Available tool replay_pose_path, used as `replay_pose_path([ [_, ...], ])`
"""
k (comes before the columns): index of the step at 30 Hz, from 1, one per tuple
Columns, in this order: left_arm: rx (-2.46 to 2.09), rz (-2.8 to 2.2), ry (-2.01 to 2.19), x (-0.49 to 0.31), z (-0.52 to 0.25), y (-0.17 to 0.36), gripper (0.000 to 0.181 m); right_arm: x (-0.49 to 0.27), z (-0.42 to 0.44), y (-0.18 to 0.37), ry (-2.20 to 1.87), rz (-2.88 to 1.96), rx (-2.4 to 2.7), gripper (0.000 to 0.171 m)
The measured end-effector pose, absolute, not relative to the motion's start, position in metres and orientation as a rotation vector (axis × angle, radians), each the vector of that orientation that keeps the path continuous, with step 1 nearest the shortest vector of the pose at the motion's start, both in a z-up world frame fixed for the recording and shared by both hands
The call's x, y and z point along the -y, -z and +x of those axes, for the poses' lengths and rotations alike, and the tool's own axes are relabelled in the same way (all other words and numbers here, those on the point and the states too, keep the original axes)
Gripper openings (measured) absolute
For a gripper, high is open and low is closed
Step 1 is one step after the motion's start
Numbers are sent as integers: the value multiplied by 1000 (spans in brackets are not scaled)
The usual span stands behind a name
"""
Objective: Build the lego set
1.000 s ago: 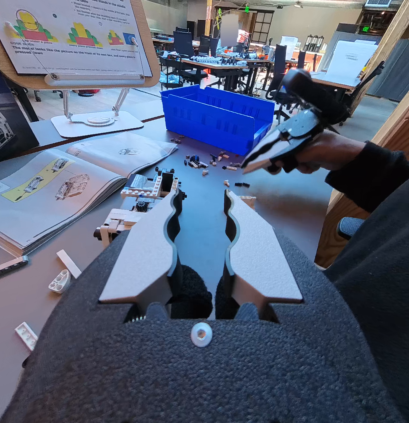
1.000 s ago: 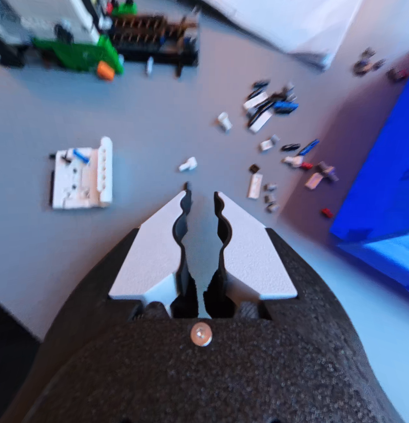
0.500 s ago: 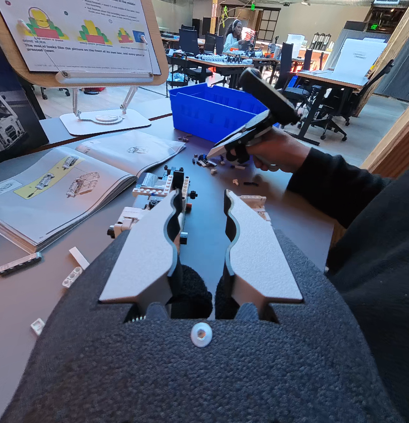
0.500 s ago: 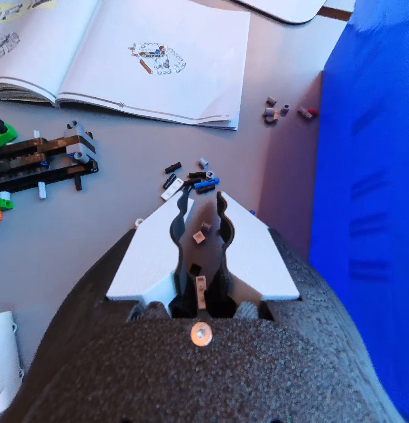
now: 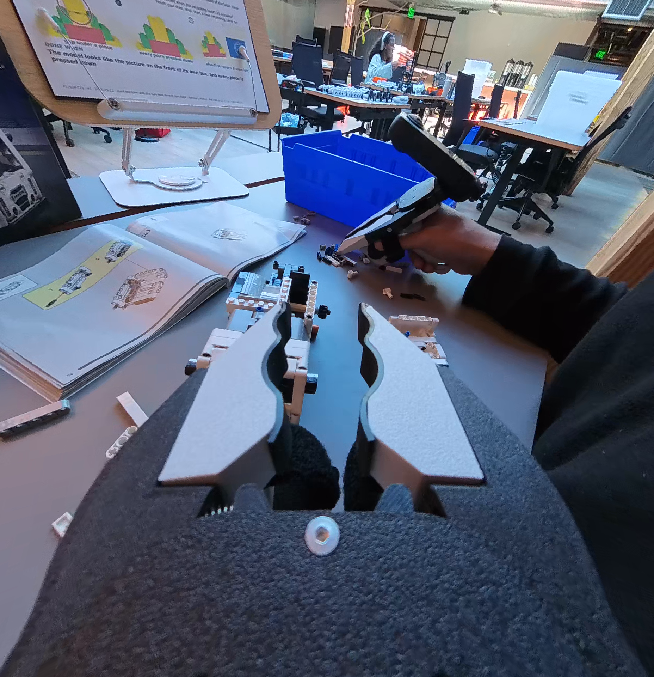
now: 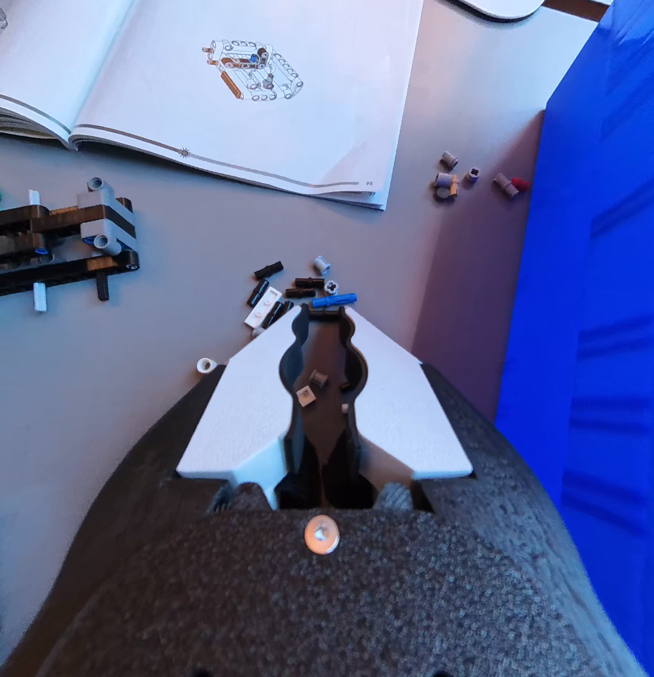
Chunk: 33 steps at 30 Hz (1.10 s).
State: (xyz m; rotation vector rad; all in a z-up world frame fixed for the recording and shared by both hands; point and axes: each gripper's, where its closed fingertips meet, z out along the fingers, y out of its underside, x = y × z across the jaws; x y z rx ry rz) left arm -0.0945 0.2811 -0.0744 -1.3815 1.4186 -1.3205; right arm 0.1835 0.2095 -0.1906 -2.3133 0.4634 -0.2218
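Note:
My left gripper (image 5: pixel 322 311) is open and empty, low over the dark table. Its left finger hides part of the partly built white, black and grey lego model (image 5: pixel 278 293). A small white sub-assembly (image 5: pixel 415 326) lies just right of its right finger. My right gripper (image 6: pixel 321 311) is tipped down into a pile of small loose pieces (image 6: pixel 300 289). Its jaws stand narrowly apart, with a black pin (image 6: pixel 322 314) lying between the tips and a blue pin (image 6: pixel 334 299) just beyond. It also shows in the left wrist view (image 5: pixel 342 249), held in a hand.
The open instruction booklet (image 5: pixel 98 293) lies left, and also shows in the right wrist view (image 6: pixel 245 91). A blue bin (image 5: pixel 347 183) stands behind the pile, close on the right (image 6: pixel 592 329). A sheet stand (image 5: pixel 171 183), a grey beam (image 5: pixel 32 417) and bushes (image 6: pixel 450 179) are nearby. The tips of one gripper are about 30 cm away from the tips of the other. The grey beam (image 5: pixel 32 417) sits 20 cm or so from the ends of my left fingers.
My right gripper has moved from above the white sub-assembly to the loose pile by the bin and dropped low, its jaws slightly narrower. My left gripper has eased back, still open.

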Motion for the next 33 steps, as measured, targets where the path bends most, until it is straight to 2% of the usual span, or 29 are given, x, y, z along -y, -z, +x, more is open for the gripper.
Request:
replay_pose_path([
  [7, -1428, -1373, 1327, -277, -92, 72, 35, -203, 176, 177, 265, -2290, -409, 15],
  [12, -1449, -1357, 1314, -272, -93, 70, 35, -178, 99, 149, 60, -2293, -147, 15],
  [14, -1451, -1355, 1333, -269, -92, 70, 35, -157, 69, 154, -35, -2340, -71, 15],
  [19, -1474, -1320, 1352, -256, -91, 68, 35, -125, 52, 178, 35, -2443, -18, 15],
  [31, -1460, -1302, 1325, -247, -106, 62, 35, -127, 51, 191, 93, -2466, 2, 16],
  [33, -1461, -1300, 1317, -247, -107, 62, 35, -129, 50, 187, 82, -2451, -3, 25],
])
